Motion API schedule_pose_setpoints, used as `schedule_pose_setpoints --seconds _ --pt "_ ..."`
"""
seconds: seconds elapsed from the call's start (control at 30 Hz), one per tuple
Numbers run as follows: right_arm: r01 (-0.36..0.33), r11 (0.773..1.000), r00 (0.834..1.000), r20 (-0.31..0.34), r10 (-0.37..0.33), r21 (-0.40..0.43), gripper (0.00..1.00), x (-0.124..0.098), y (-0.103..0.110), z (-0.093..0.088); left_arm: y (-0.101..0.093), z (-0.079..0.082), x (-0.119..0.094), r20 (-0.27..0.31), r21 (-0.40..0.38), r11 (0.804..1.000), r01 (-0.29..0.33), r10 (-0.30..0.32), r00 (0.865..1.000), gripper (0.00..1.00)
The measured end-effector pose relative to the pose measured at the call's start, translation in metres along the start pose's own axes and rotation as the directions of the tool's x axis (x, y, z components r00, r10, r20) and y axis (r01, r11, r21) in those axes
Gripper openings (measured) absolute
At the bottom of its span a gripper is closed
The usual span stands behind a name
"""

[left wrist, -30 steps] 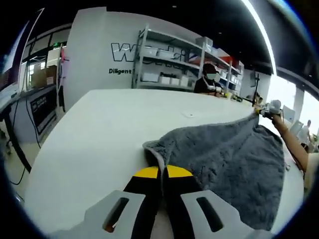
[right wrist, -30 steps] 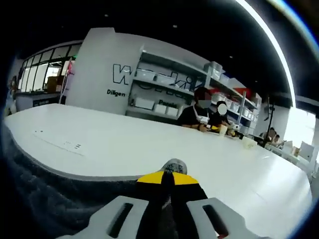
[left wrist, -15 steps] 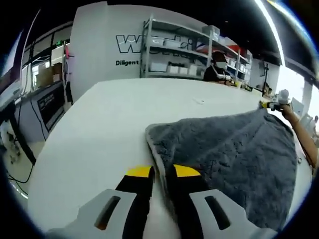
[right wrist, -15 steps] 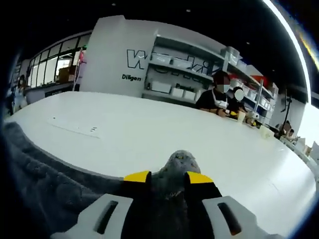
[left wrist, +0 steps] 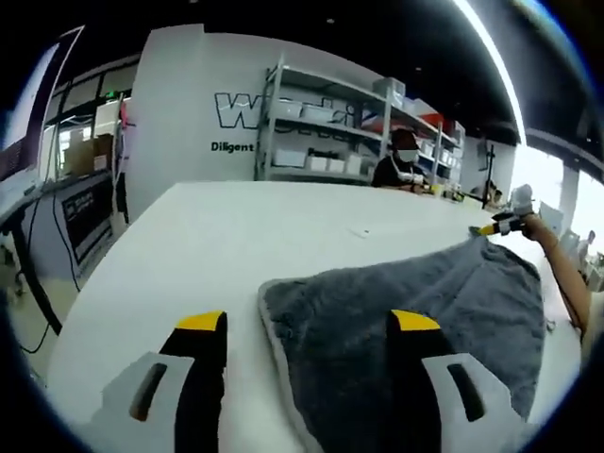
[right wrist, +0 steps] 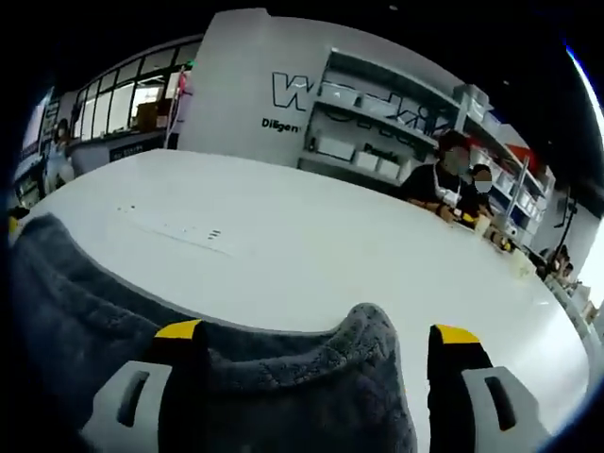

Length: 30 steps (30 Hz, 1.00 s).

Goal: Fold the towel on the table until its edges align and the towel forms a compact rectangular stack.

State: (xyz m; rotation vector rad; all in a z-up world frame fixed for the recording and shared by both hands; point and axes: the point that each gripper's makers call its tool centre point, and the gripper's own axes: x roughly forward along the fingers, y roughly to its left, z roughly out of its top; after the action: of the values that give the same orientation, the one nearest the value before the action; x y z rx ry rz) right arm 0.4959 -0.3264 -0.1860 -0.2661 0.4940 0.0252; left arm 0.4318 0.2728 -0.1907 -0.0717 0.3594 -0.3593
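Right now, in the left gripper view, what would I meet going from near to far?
Fluffy grey towel → bare white tabletop → metal shelving rack with boxes against the white wall.

The grey plush towel [left wrist: 406,321] runs off at 5 o'clock; wall lettering [right wrist: 293,94] hides behind shelving [right wrist: 377,123].

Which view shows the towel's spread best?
The left gripper view: the grey towel lies spread across the table, one corner and two edges visible. The right gripper view has just one corner bunched between its open jaws.
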Motion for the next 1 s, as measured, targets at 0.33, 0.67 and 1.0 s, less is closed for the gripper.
schedule_pose_setpoints --seconds 0.33,0.67,1.0 --pt "-0.052 0.998 0.999 0.005 0.052 -0.045 0.99 -0.011 0.016 0.013 -0.021 0.001 0.001 0.013 -0.085 0.993 0.081 -0.080 0.997 0.99" --pt "-0.109 0.993 0.994 0.019 0.110 -0.054 0.99 -0.049 0.036 0.034 -0.059 0.022 -0.004 0.063 -0.116 0.977 0.181 -0.175 0.983 0.99" --pt "-0.151 0.967 0.987 0.013 0.157 -0.206 0.99 -0.092 0.040 0.044 -0.122 0.012 -0.024 -0.043 0.033 0.974 0.223 -0.222 0.974 0.98"
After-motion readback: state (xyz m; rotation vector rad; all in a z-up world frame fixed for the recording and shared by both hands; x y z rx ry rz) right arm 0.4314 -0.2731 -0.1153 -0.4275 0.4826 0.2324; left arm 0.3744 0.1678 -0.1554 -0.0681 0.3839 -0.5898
